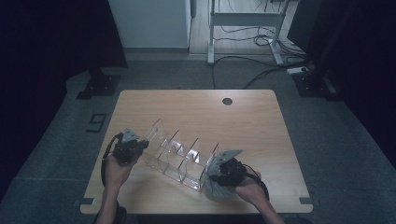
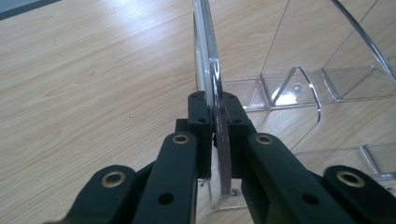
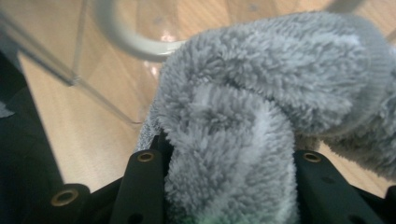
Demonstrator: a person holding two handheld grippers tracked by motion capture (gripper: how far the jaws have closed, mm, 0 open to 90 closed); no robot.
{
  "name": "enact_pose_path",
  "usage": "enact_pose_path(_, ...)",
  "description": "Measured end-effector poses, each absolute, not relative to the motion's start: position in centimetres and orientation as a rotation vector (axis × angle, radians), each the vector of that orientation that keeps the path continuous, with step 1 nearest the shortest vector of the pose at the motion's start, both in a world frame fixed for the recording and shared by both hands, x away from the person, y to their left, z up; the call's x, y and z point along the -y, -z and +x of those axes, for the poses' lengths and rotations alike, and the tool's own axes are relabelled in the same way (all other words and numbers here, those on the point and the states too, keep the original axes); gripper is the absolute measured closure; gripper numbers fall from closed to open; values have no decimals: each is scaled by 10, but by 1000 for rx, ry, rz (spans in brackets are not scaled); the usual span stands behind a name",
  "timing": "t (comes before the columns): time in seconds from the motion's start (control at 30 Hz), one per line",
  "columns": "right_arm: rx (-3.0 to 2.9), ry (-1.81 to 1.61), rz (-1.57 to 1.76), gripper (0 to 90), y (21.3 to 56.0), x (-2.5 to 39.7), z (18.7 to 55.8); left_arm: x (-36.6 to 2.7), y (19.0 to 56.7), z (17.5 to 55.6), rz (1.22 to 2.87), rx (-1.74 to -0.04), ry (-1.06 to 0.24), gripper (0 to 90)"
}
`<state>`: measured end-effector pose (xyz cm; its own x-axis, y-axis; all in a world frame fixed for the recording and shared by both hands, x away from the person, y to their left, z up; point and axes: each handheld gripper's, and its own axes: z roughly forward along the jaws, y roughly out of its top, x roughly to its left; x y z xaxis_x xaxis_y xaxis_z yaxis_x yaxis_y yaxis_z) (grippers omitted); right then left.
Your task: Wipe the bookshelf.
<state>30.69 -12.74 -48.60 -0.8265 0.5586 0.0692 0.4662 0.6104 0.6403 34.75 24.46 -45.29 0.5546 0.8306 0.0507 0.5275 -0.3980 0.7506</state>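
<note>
My left tongs (image 2: 215, 119) clamp 1 end wall of the clear acrylic divider rack (image 1: 180, 156) on the counter (image 1: 243, 126). Right tongs (image 3: 229, 163) grip fluffy grey cloth (image 3: 261, 107) against its near end; wiping looks barely begun.

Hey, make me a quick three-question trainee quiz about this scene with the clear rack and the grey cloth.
1. True or false: the left gripper is clamped on a divider of the clear acrylic rack.
2. What does the right gripper hold? A) a sponge B) a fluffy grey cloth C) nothing
3. Fill in: the rack stands on a ____ table.

Key: 1 true; 2 B; 3 wooden.
</note>
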Motion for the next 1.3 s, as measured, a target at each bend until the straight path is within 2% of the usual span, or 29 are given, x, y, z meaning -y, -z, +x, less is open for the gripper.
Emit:
enact_pose_path(0.67,-2581,-998,1055,605,487,151,352,-245,453,348,2087,-1092,-554,854)
enact_pose_path(1.3,-2630,-873,1079,602,514,142,363,-244,453,348,2074,-1117,-550,849)
